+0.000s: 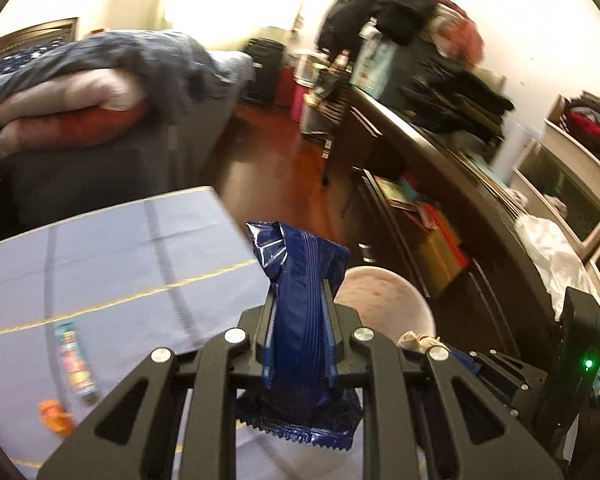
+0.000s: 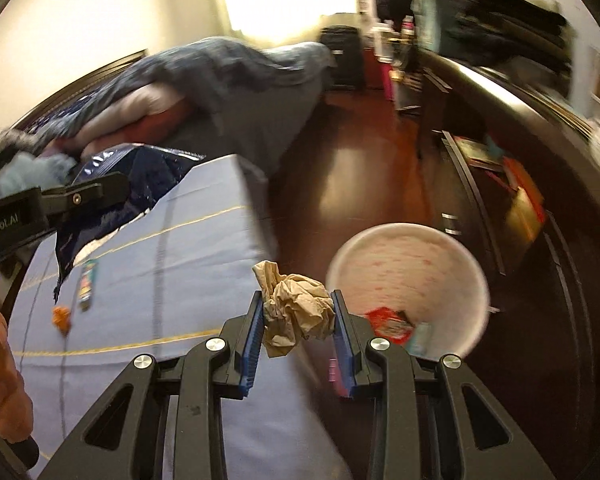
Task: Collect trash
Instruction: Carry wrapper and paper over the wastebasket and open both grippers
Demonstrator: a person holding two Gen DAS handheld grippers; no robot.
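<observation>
My left gripper (image 1: 298,292) is shut on a dark blue foil snack bag (image 1: 300,280), which stands up between the pads and hangs out below them; the same bag (image 2: 131,176) shows at the left of the right wrist view. My right gripper (image 2: 297,300) is shut on a crumpled brown paper ball (image 2: 297,312). A white waste bin (image 2: 408,280) stands on the floor just right of the table edge, with a red wrapper (image 2: 388,320) inside. The bin's rim (image 1: 384,296) shows behind the left fingers.
The table carries a lilac cloth with yellow lines (image 1: 107,268). On it lie a striped candy tube (image 1: 73,360) and an orange scrap (image 1: 55,418). A bed with heaped bedding (image 1: 99,92) stands behind. A dark dresser (image 1: 440,184) runs along the right, with wooden floor (image 2: 352,172) between.
</observation>
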